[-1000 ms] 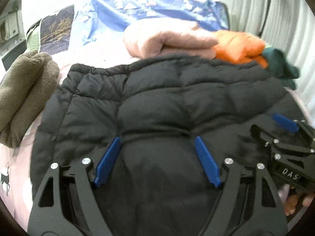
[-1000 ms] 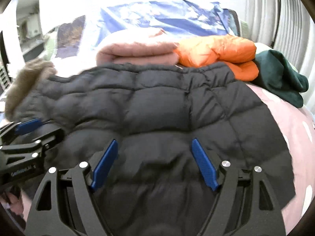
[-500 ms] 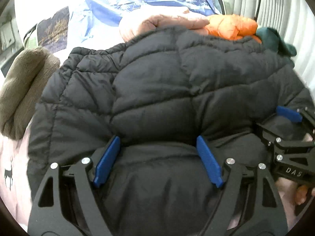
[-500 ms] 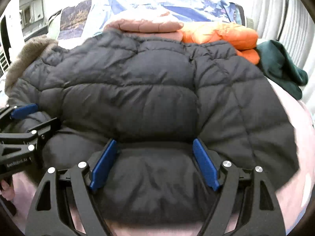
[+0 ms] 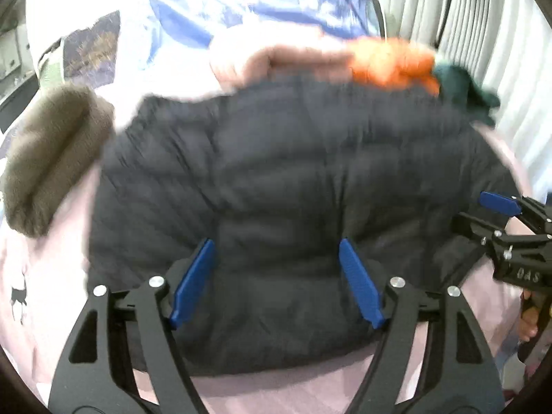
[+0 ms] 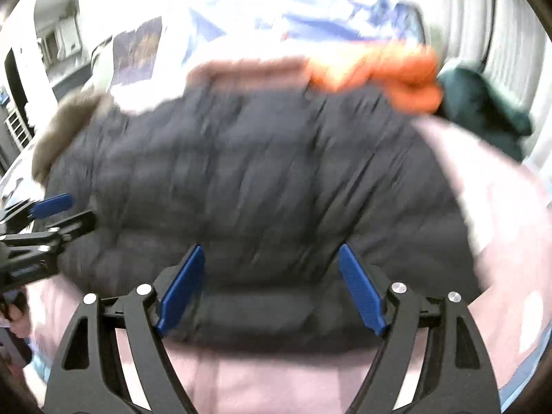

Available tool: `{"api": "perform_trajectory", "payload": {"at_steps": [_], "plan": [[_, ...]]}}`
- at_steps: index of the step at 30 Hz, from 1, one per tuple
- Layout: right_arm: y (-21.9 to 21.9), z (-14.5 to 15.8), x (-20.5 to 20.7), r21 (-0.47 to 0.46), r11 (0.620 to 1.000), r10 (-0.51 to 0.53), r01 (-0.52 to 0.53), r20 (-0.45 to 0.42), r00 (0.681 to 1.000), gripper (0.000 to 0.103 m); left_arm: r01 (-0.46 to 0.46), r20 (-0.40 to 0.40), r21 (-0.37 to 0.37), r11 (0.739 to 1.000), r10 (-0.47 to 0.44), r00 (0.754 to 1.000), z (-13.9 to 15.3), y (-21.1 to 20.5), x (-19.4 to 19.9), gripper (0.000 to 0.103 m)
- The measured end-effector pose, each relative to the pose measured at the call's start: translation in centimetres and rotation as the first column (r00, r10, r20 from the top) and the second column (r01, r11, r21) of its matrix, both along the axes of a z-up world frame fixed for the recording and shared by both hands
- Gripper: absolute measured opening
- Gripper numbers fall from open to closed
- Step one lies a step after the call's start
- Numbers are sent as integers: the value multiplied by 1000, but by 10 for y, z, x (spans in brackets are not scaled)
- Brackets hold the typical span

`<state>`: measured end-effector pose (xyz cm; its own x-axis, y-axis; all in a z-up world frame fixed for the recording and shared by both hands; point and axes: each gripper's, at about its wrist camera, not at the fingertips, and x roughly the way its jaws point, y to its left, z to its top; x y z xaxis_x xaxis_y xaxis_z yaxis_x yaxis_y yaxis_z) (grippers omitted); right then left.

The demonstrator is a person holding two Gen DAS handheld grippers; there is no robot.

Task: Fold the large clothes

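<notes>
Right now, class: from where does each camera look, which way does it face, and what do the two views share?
Left wrist: on the left gripper, facing down over the black puffer jacket; right gripper at its right edge.
Right wrist: on the right gripper, facing the same jacket; left gripper at its left edge.
Shared: jacket, orange garment, pink bedding.

Far ahead of the claws a pink bundle (image 5: 286, 60) lies rolled, an orange jacket (image 5: 393, 63) touching its right end, both blurred. Just right of the orange one sits a dark green heap (image 5: 465, 89). Off to the left, a brown fleece (image 5: 48, 158) is piled on the pink sheet (image 5: 41, 276), which carries a small deer print. Behind it all, a blue patterned cover (image 6: 345, 24), and pale curtains (image 5: 483, 34) on the right.
</notes>
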<state>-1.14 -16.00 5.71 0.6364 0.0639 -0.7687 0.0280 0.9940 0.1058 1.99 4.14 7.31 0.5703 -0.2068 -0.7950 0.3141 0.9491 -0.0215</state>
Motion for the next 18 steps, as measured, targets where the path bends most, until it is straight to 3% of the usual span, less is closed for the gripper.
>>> {"api": "perform_trajectory", "payload": {"at_steps": [2,4,7,9,13,16,18], "plan": [[-9,9,13,-25,999,-38,39,41,998,81,-30,61,7,1000,29,998,14,3,12,76],[-24,1,28,-6,996,-86,86,26,996,81,-83,68,35,996,80,994,12,6,32,74],[-46,-47,41,21,988,-153,155,-84,985,81,-182,-9,125,975,185,983,-29,19,53,73],[-47,-63,38,26,993,-110,111,-58,992,81,-155,8,79,985,154,988,-54,29,49,74],[-42,-39,34,-4,995,-95,95,-78,992,81,-146,-8,90,985,147,989,-39,28,41,71],[-47,-5,35,77,995,-64,63,11,998,81,-128,17,-22,992,128,992,-4,38,40,70],[-39,18,53,42,999,-36,32,78,996,81,-126,70,-36,991,128,989,16,35,49,70]]}}
